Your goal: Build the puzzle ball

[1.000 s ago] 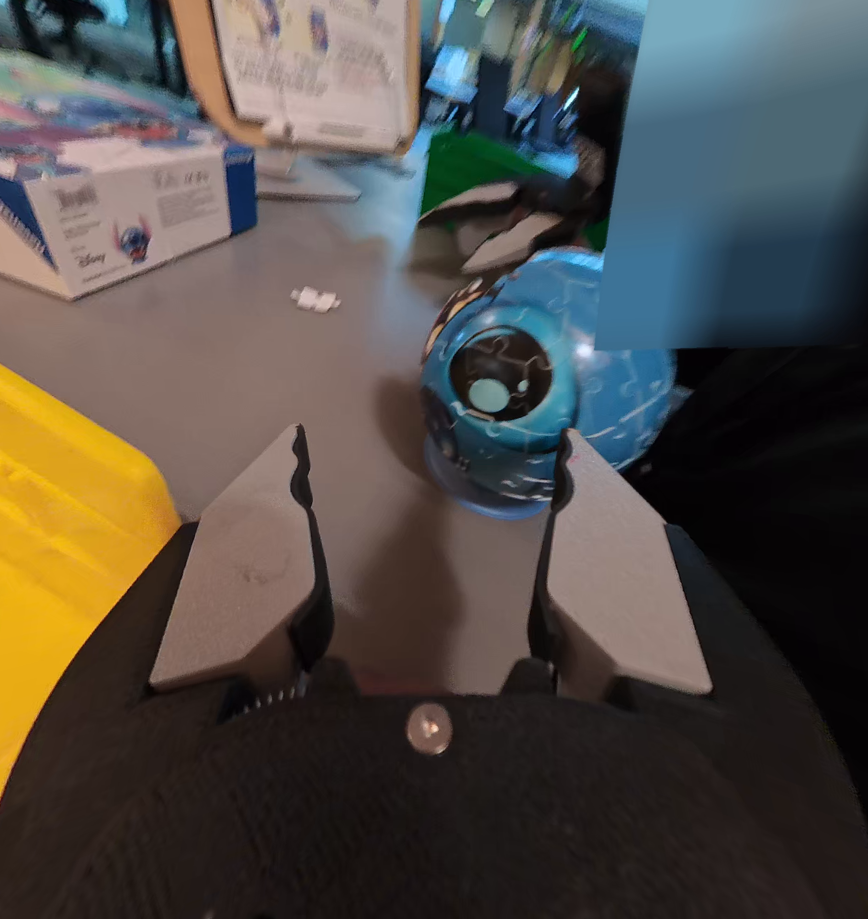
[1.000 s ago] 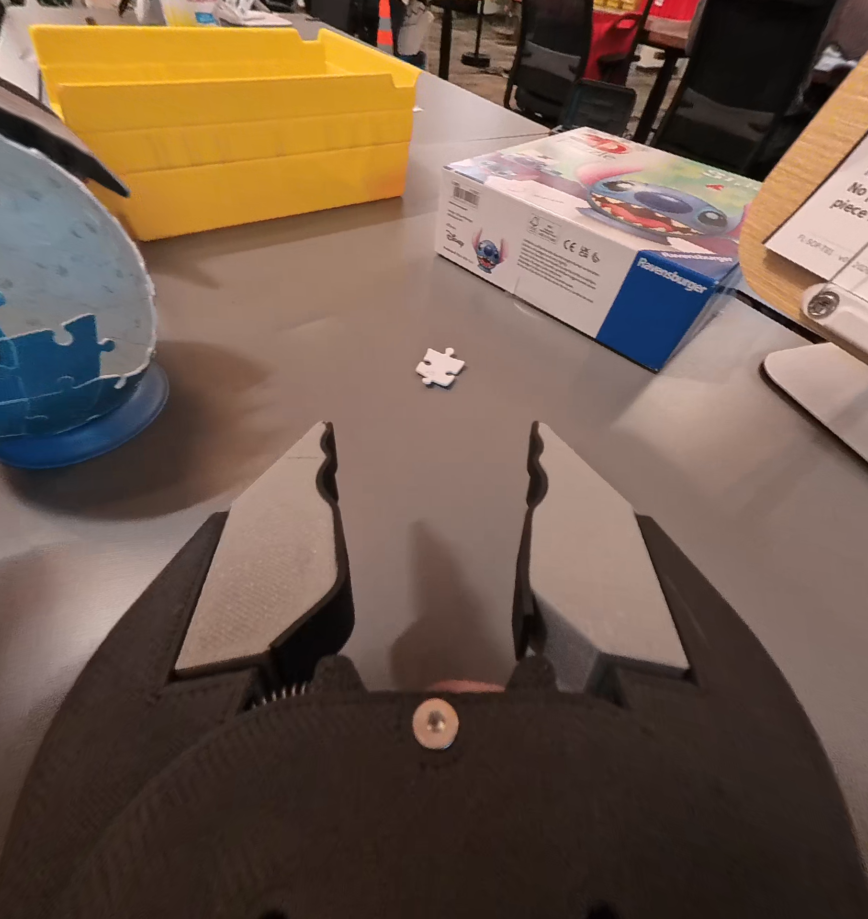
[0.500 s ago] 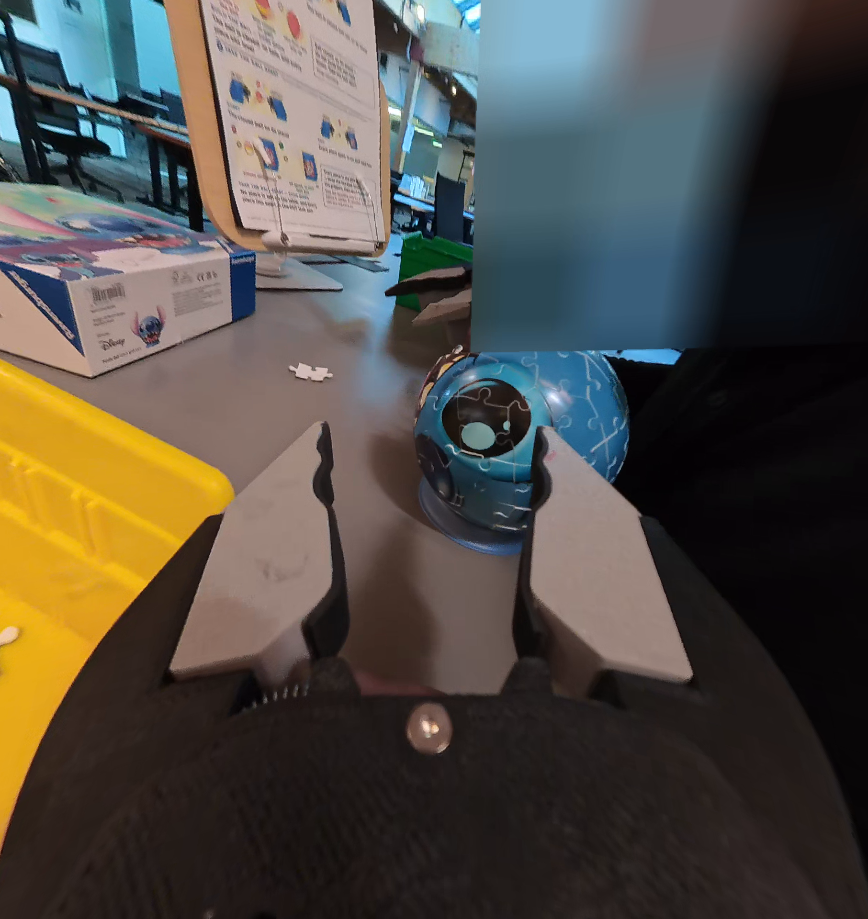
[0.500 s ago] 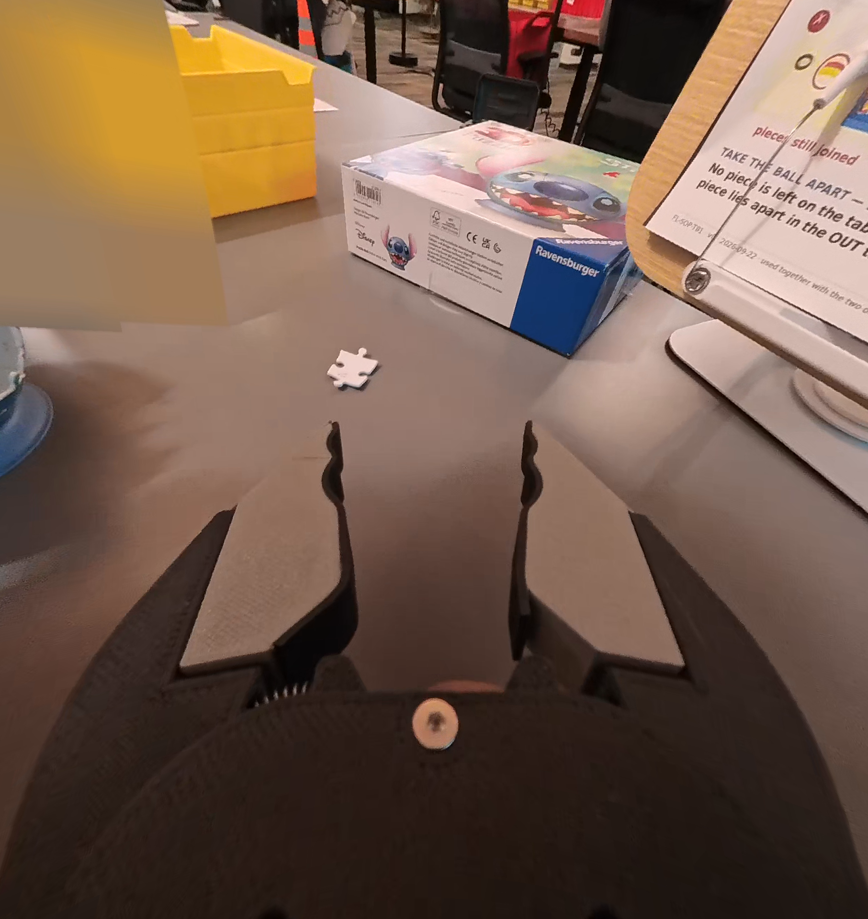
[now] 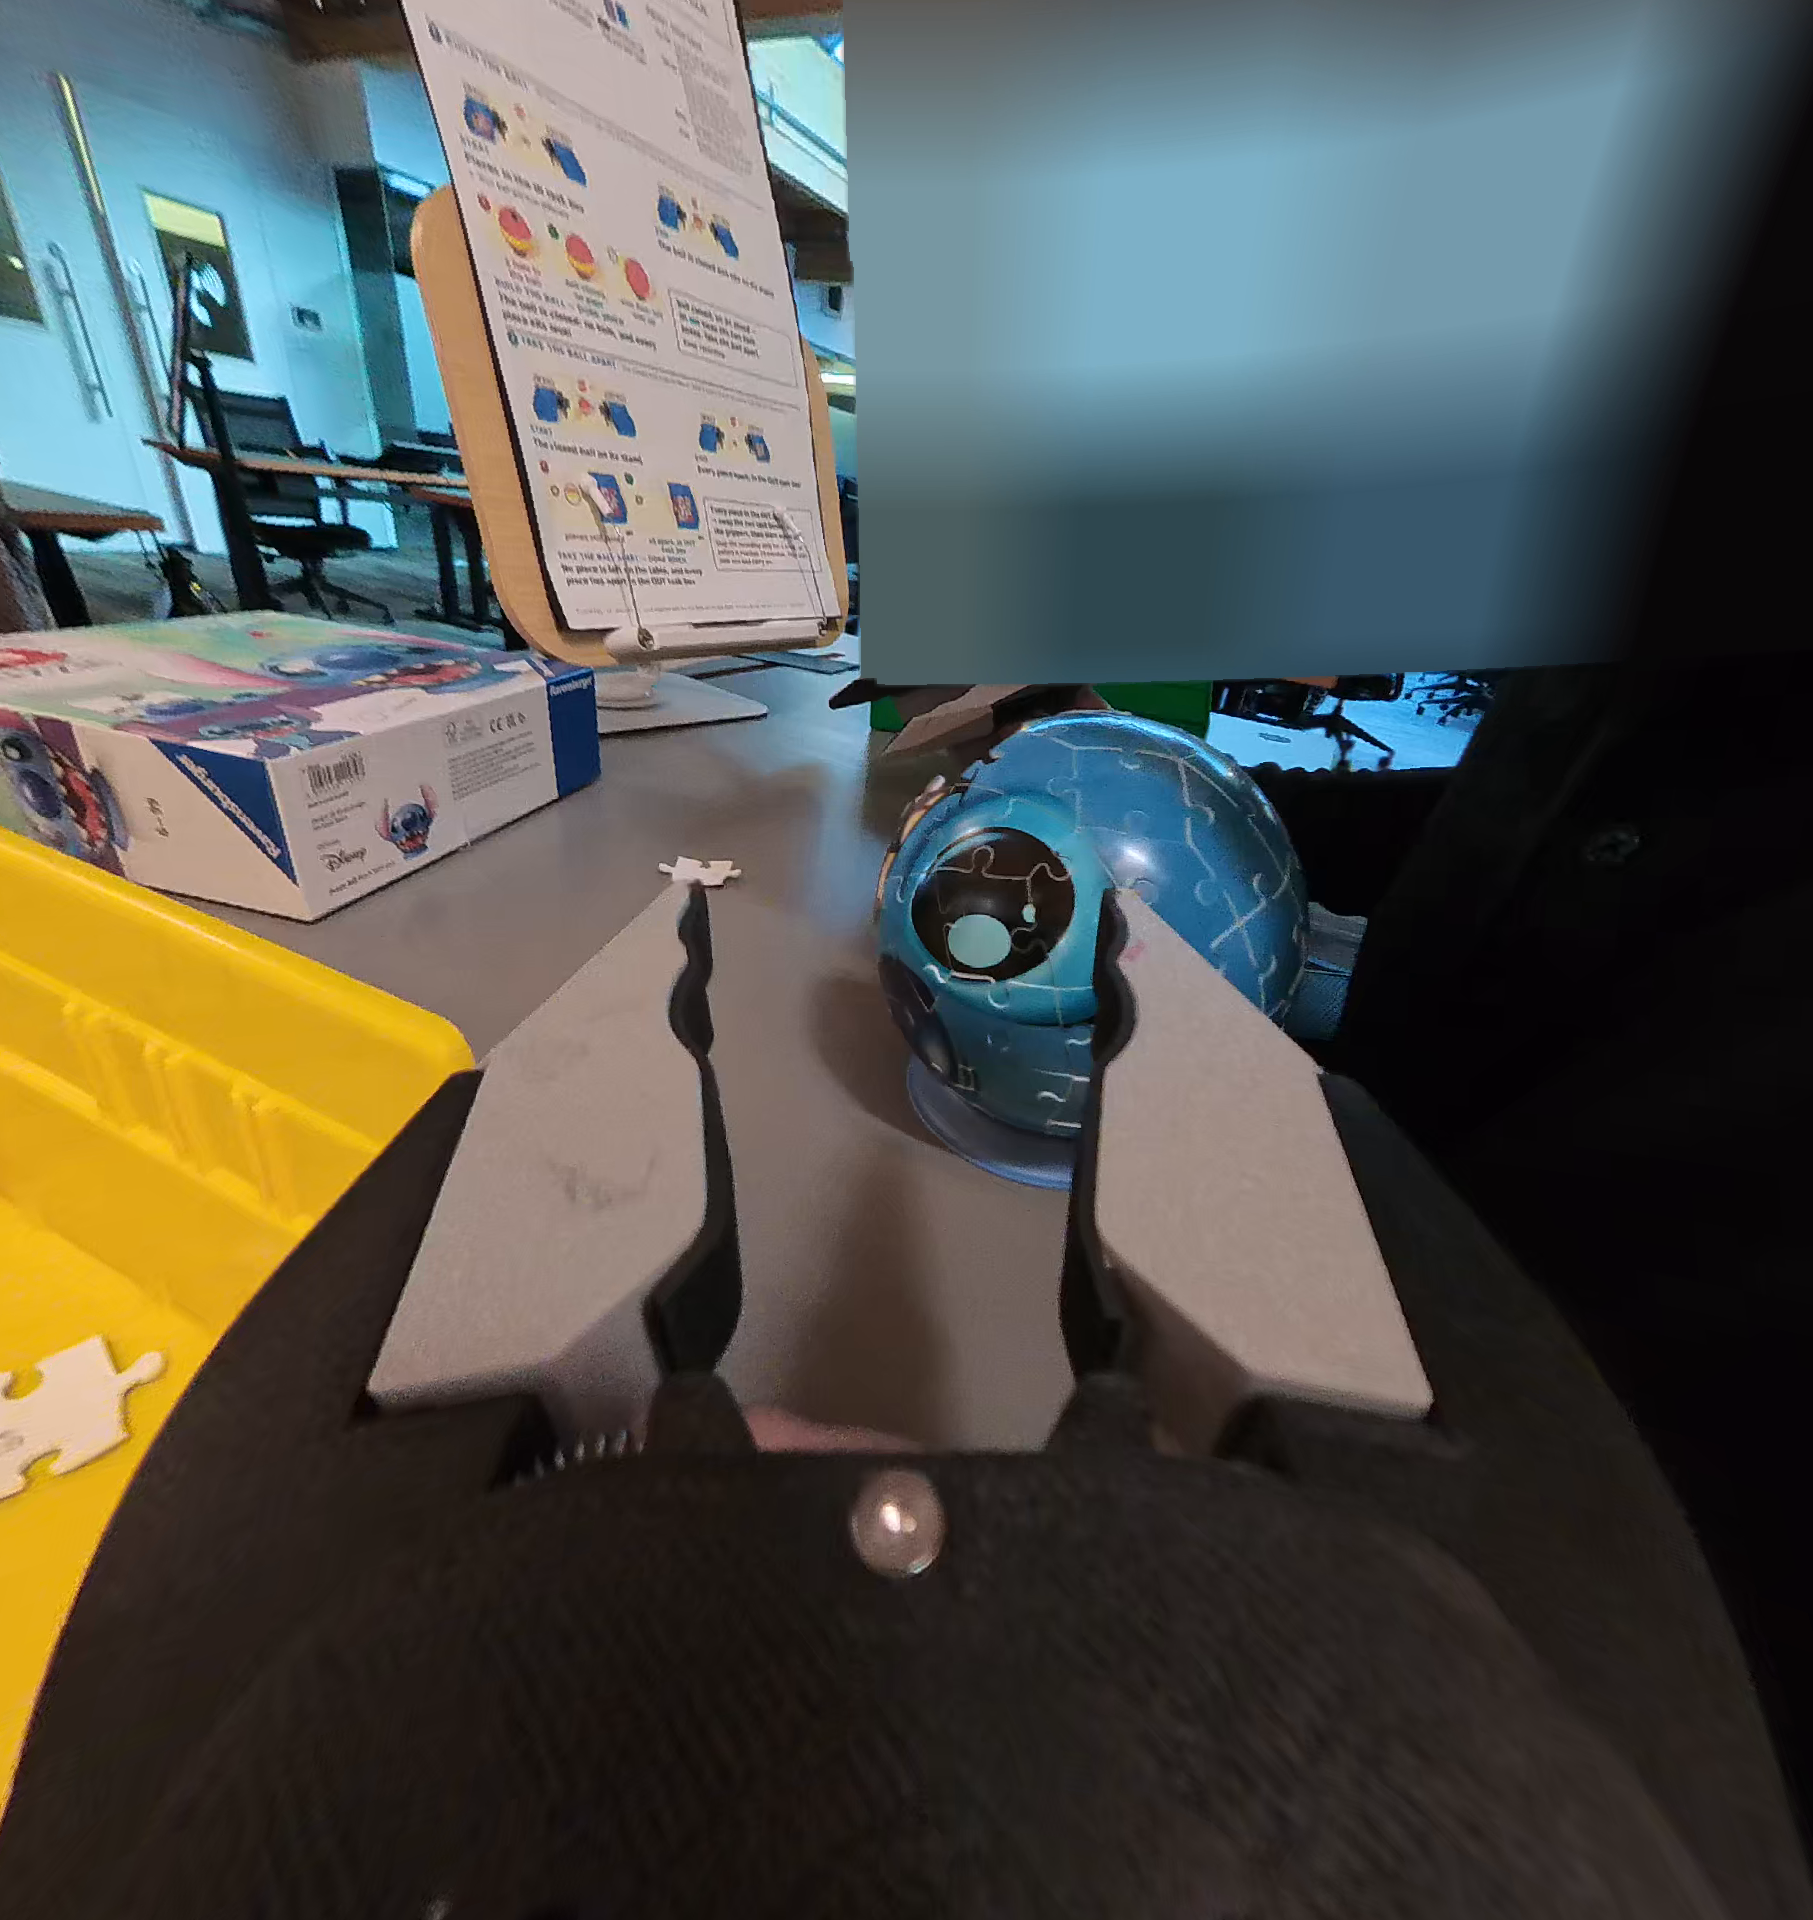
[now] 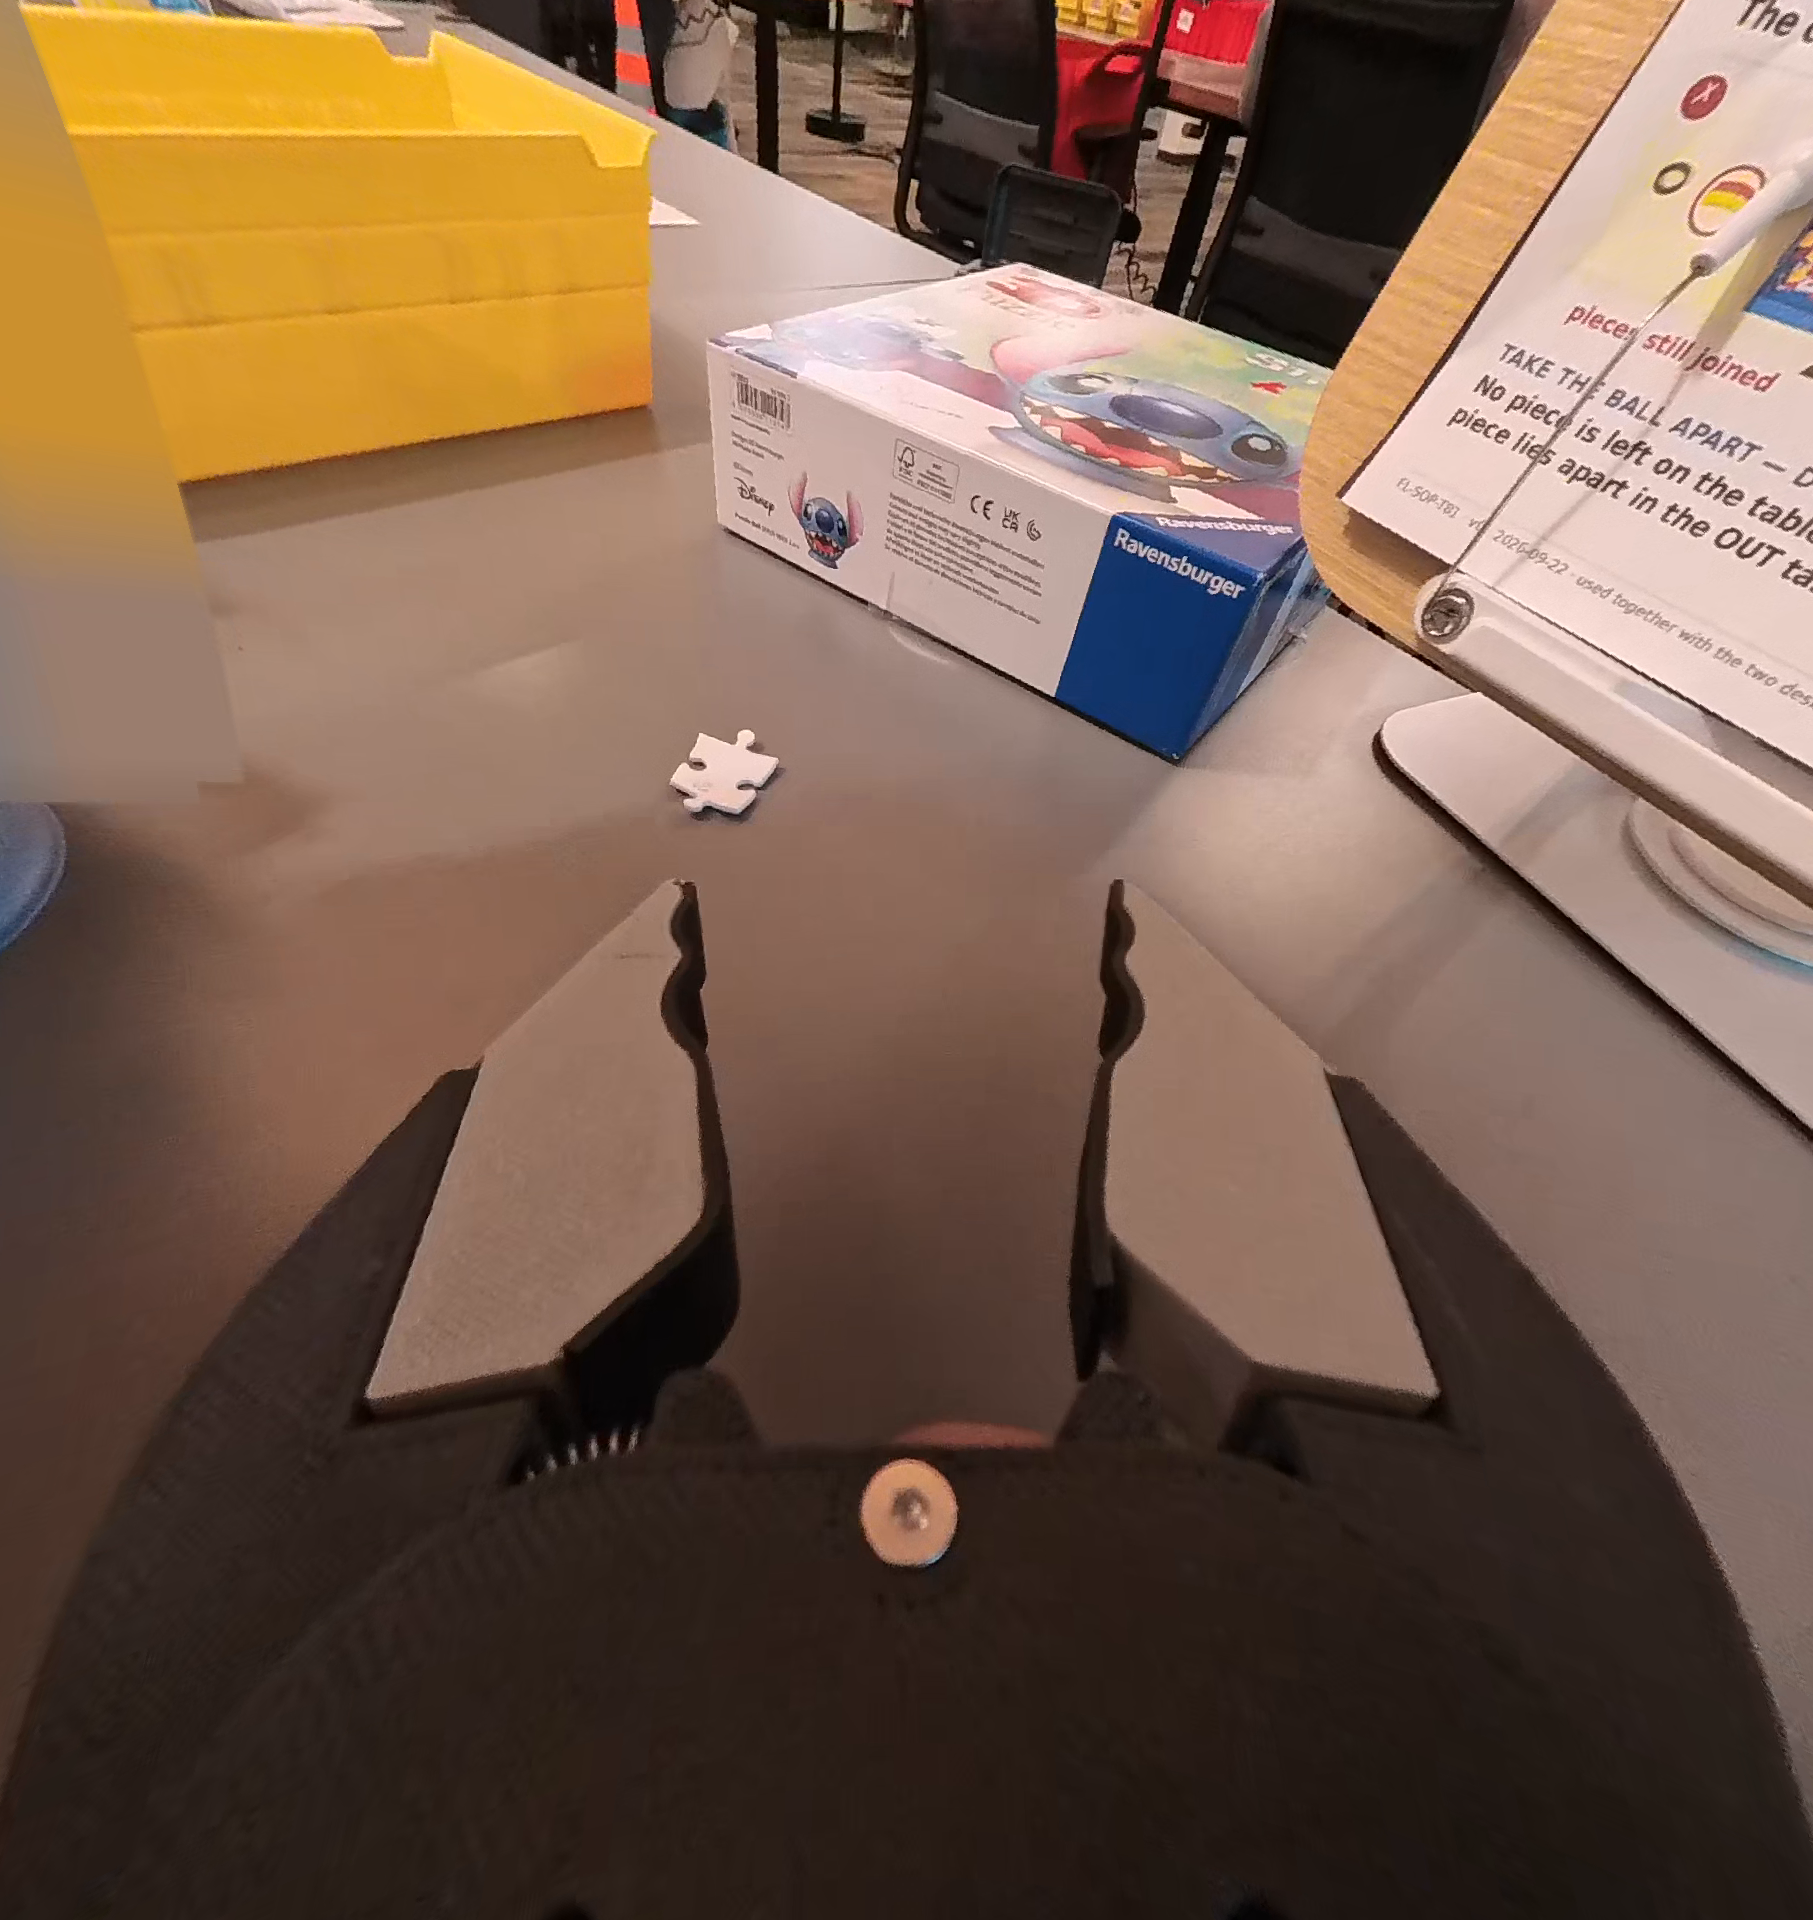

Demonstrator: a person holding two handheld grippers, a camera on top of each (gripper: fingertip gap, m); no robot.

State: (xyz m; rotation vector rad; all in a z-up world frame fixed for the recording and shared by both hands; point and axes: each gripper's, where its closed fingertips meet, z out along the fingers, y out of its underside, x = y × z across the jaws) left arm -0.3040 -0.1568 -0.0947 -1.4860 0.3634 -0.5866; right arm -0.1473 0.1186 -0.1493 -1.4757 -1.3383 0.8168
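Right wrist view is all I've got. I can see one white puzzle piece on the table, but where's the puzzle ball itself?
Observer: The puzzle ball sits on its blue stand, just beyond the left hand-held gripper.
Operator: Is that hand-held gripper holding anything?
Observer: No, its jaws are open and empty.
Operator: Any other loose pieces?
Observer: Yes, another white puzzle piece lies inside the yellow bin.

We see a grey table [image 6: 528, 623]. On it: yellow bin [image 6: 362, 239] upper left, puzzle box [image 6: 985, 499] upper centre, white piece [image 6: 723, 771] centre, sign stand [image 6: 1567, 810] right, ball [image 5: 1089, 935] on blue base.
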